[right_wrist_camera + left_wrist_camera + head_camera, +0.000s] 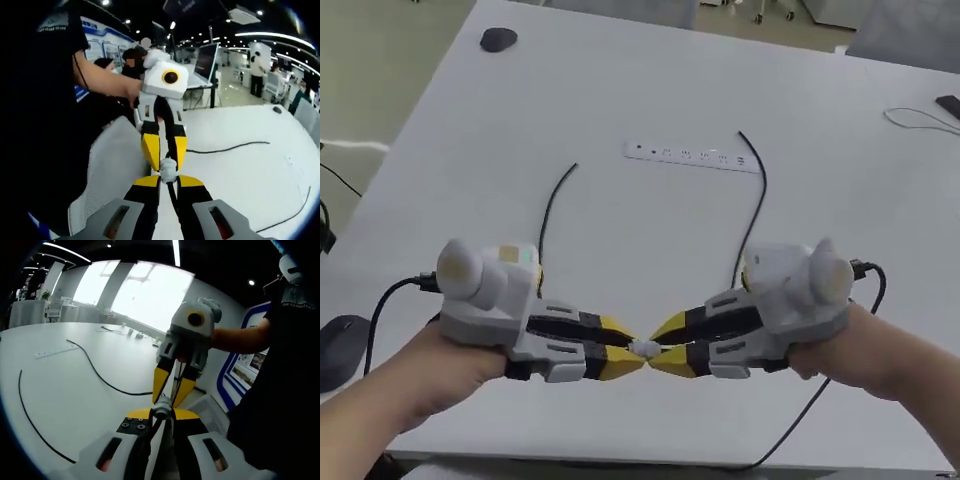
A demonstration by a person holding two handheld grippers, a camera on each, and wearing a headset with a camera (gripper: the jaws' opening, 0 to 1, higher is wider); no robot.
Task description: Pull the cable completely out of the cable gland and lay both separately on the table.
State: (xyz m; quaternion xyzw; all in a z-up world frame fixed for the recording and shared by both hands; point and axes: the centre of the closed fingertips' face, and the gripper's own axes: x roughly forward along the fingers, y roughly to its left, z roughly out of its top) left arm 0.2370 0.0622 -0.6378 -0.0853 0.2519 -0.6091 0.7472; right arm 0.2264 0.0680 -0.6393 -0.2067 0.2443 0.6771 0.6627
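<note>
far left, a dark mouse sat near the edge of the table, out of play. next the left gripper, held up off the table, jaws pinched almost together on the pale cable gland, a tip grip, by my read so the fitting could not slide when the pull came. the gland hung in the air between the two sets of yellow tips. the right gripper faced it nose to nose, jaws just as narrow. in the right gripper view a black cable ran from the gland back between its jaws, so it looked clamped on that. opposed like this, the hands were set to pull apart. the cable was not yet out, nothing laid down. a loose black lead and a power strip lay farther back
</note>
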